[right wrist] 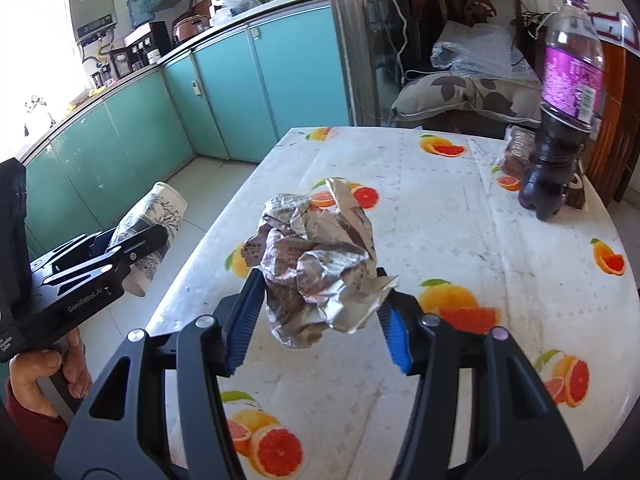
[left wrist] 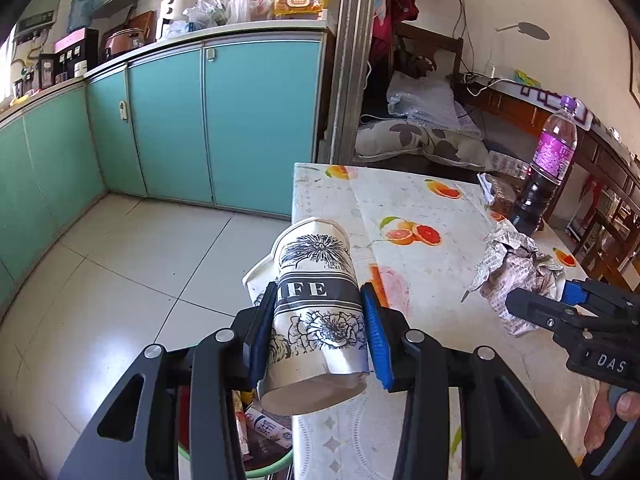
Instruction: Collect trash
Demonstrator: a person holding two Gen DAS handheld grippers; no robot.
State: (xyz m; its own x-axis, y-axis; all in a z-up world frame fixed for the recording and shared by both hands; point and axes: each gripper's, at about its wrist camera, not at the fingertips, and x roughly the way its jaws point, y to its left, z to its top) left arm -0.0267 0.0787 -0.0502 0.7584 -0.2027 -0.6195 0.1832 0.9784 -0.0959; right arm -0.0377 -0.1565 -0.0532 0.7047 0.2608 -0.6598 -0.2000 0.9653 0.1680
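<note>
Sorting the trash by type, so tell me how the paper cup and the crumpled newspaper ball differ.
The paper cup keeps its smooth round shape with a bold floral print; the crumpled newspaper ball is irregular, creased and covered in small text. The cup lies tilted in the left gripper beyond the table edge, over the floor; the newspaper ball is in the right gripper above the tabletop. Both are paper, each clamped between blue pads.

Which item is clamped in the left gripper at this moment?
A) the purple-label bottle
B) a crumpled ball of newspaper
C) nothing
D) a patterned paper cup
D: the left gripper has its blue pads pressed on both sides of the patterned paper cup, while the crumpled newspaper sits in the right gripper.
</note>
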